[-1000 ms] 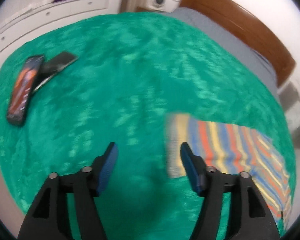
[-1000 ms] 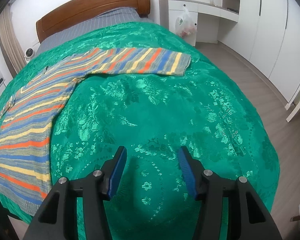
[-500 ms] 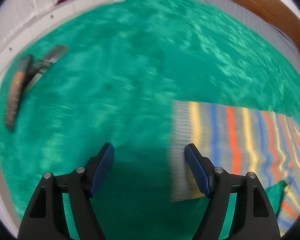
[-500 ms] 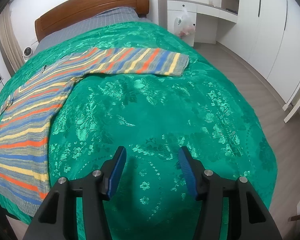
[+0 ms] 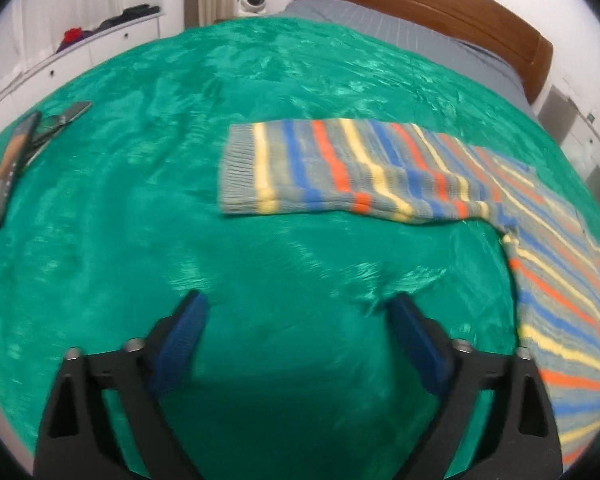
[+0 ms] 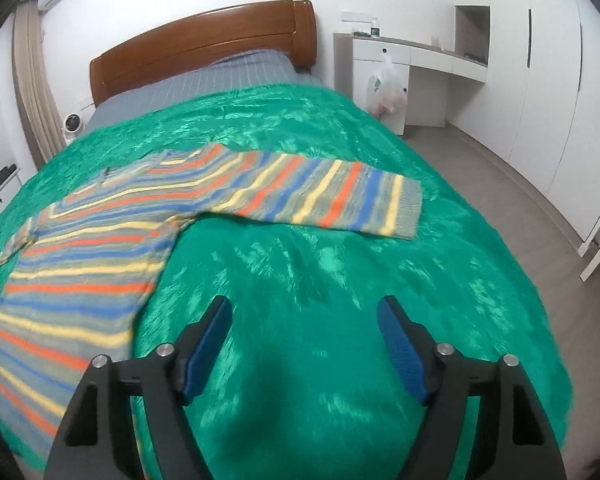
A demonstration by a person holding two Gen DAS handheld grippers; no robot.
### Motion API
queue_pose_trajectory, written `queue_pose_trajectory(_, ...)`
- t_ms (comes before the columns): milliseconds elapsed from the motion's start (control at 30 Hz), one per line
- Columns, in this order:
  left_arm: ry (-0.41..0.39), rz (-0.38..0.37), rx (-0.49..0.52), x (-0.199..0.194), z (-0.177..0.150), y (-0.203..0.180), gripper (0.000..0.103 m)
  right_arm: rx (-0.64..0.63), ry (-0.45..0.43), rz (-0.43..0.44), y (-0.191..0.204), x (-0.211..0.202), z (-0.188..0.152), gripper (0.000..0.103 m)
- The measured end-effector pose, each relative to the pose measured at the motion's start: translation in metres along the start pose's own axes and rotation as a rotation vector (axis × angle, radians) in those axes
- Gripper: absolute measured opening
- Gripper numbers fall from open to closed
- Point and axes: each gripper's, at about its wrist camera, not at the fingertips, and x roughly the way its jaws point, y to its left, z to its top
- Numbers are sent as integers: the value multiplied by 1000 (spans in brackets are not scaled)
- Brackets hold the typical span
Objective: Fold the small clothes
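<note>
A striped sweater (image 5: 380,176) in grey, blue, orange and yellow lies flat on the green bedspread (image 5: 180,220). In the left wrist view one sleeve stretches left, its cuff ahead of my left gripper (image 5: 298,312), and the body runs down the right edge. The left jaws are opening wide with only bedspread between them. In the right wrist view the sweater (image 6: 100,264) has its other sleeve stretched right, ending ahead of my right gripper (image 6: 304,316). The right jaws are opening too, and nothing is between them.
Two dark flat devices (image 5: 12,160) lie on the bedspread at the far left. A wooden headboard (image 6: 204,44) and grey sheet are at the far end. A white desk (image 6: 412,60) with a plastic bag (image 6: 386,88), wardrobes and bare floor are to the right.
Both grippers' jaws have spread wider. The left gripper has drawn back from the sleeve cuff, which now lies farther ahead. The right gripper has shifted, so its sleeve looks nearer and lower.
</note>
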Motion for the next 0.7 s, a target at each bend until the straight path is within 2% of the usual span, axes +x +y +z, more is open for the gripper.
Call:
queue_pose_trajectory(100, -15, 64, 25, 8, -7, -8, 103, 30, 76, -11, -7, 33, -11, 75)
queue_pose_trajectory(233, -57, 83, 77, 4, -14, -11, 103, 63, 33, 30, -14, 37, -19, 80)
queue_pose_trajectory(333, -76, 68, 108, 4, -20, -8, 103, 57, 25, 48, -13, 42, -21, 86)
queue_pose_trajectory(400, -93, 45, 97, 4, -20, -4, 103, 57, 17, 55, -14, 44, -21, 89)
queue_pose_trajectory(700, -106, 60, 103, 5, -22, -7, 103, 46, 5, 52, -10, 46, -25, 93)
